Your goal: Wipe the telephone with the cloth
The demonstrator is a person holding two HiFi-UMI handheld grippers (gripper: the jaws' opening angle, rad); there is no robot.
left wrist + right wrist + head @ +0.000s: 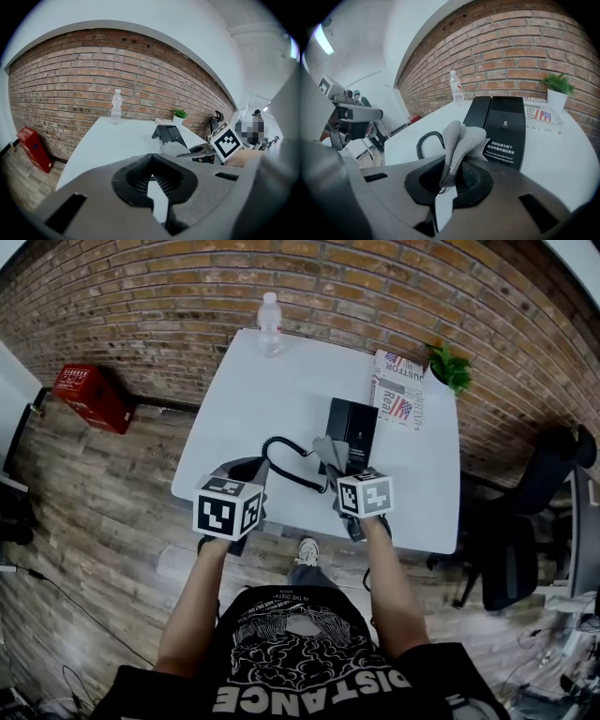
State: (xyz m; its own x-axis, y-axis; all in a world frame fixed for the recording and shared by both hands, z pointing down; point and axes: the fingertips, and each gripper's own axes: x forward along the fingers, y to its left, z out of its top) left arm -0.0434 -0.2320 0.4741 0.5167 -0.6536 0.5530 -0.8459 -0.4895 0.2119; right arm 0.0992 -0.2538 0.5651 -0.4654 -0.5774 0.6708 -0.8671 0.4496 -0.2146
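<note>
Centrally on the white table (248, 395) lies the black telephone (352, 425), its long side pointing away from the person. Its coiled cord (286, 465) loops out over the table toward the near left. The grey cloth (330, 454) hangs bunched just over the telephone's near end. It is pinched in the right gripper (339, 474), whose jaws are closed on a fold of it, and the loose part stands up above them. Whether the cloth touches the telephone cannot be told. From the right gripper view the cloth (459, 140) covers part of the telephone's lower left corner (506, 126), and the cord (425, 140) curls just to its left.

The left gripper (246, 470) sits at the near left edge of the table, beside the cord's loop. Its jaws are drawn together with nothing between them.

Farther out, a clear water bottle (270, 322) stands upright at the far edge of the table. A folded newspaper (398, 388) lies at the far right, with a small potted plant (450, 367) just beyond it at the corner. None of these lies between the cloth and the telephone.

The table stands against a brick wall (141, 296) on a wood plank floor (94, 512). A red box (91, 397) sits on the floor to the left, and a dark office chair (525, 521) stands to the right.
</note>
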